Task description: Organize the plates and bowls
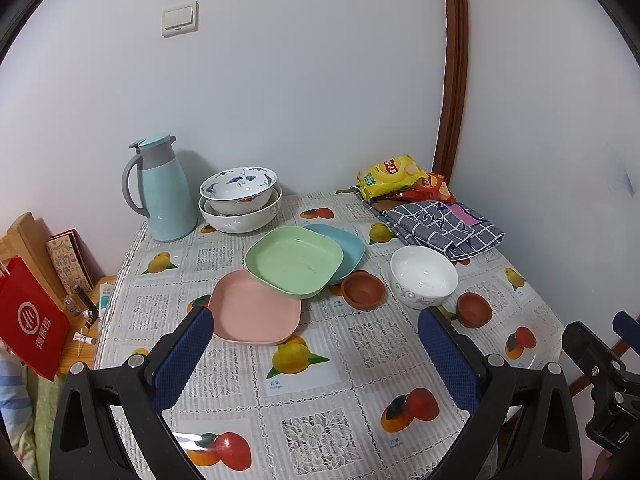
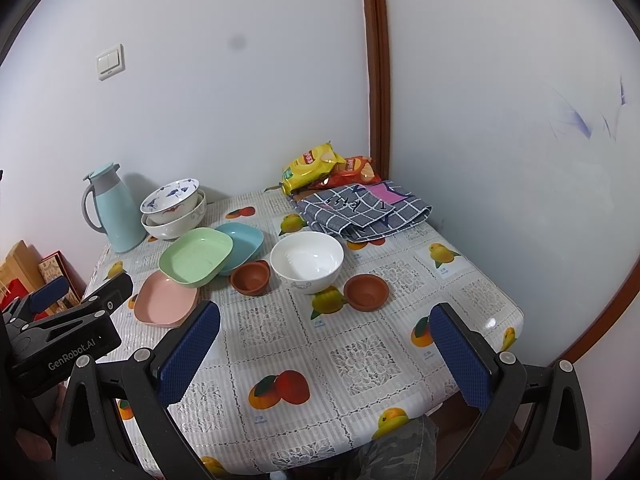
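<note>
A green plate point(image 1: 294, 262) leans on a blue plate point(image 1: 349, 245) and a pink plate point(image 1: 252, 312) mid-table. A white bowl point(image 1: 423, 276) stands between two small brown clay bowls point(image 1: 363, 289) point(image 1: 474, 309). Two blue-patterned bowls point(image 1: 239, 196) are stacked at the back. My left gripper point(image 1: 316, 348) is open and empty, above the table in front of the pink plate. My right gripper point(image 2: 326, 344) is open and empty, in front of the white bowl point(image 2: 307, 260) and a clay bowl point(image 2: 366, 292). The plates point(image 2: 196, 258) lie to its left.
A light blue thermos jug point(image 1: 162, 190) stands at the back left. Snack bags point(image 1: 394, 174) and a folded checked cloth point(image 1: 442, 224) lie at the back right by the wall. The table point(image 1: 312, 396) has a fruit-print cover. A red bag point(image 1: 32, 320) stands left of it.
</note>
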